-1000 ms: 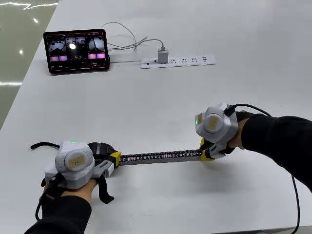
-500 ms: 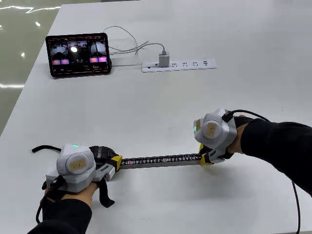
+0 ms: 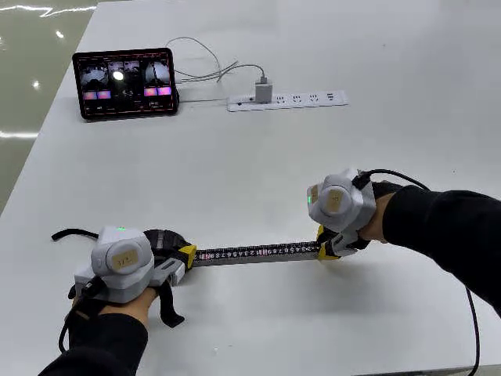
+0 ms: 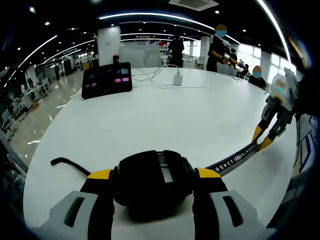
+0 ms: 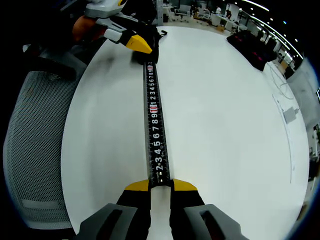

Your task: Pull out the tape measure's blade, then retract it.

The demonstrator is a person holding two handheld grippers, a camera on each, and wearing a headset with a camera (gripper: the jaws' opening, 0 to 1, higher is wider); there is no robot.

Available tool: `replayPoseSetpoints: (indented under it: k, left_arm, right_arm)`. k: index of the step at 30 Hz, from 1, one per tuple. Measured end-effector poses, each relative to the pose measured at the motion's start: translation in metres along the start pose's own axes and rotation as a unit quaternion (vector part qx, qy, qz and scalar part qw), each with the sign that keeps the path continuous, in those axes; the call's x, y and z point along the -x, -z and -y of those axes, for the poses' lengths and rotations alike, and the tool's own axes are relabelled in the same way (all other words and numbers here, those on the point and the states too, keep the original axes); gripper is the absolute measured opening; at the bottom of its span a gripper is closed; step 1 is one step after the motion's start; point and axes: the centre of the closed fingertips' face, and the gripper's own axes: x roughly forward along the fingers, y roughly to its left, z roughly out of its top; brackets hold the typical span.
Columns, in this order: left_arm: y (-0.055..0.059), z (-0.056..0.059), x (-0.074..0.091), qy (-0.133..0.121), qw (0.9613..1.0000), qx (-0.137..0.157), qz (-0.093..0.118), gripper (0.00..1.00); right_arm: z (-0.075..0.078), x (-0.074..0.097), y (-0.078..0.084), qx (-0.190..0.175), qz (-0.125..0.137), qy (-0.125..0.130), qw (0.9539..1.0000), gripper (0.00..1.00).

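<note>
A black tape measure case [image 3: 165, 244] lies on the white table at the lower left, with my left gripper [image 3: 185, 258] shut on it; the case [image 4: 154, 180] sits between the yellow-tipped jaws. Its dark numbered blade [image 3: 256, 251] runs right across the table to my right gripper [image 3: 326, 250], which is shut on the blade's end. The blade [image 5: 154, 132] stretches straight from my right gripper [image 5: 161, 186] to the case [image 5: 149, 47]. My right gripper [image 4: 265, 137] also appears far right in the left gripper view. A black wrist strap [image 3: 69, 233] trails left from the case.
A tablet [image 3: 125, 82] stands at the back left. A white power strip [image 3: 288, 100] with a charger and cables lies behind the middle. A mesh office chair [image 5: 37, 140] is beside the table edge. People stand far off in the room.
The right gripper has moved slightly left toward the case, so the exposed blade is a little shorter. The left gripper holds the case in place.
</note>
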Motion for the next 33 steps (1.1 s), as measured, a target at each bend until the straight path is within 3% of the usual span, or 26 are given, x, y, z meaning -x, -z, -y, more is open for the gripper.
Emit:
replayPoseSetpoints:
  k: [17, 33]
  left_arm:
    - [0.000, 0.000, 0.000, 0.000, 1.0000, 0.001, -0.001, 0.58]
    - [0.000, -0.001, -0.001, 0.001, 1.0000, 0.002, -0.003, 0.58]
  right_arm:
    - [0.000, -0.003, -0.008, -0.012, 0.004, -0.001, 0.9999, 0.09]
    - [0.000, -0.005, -0.014, 0.000, -0.002, -0.003, 1.0000, 0.09]
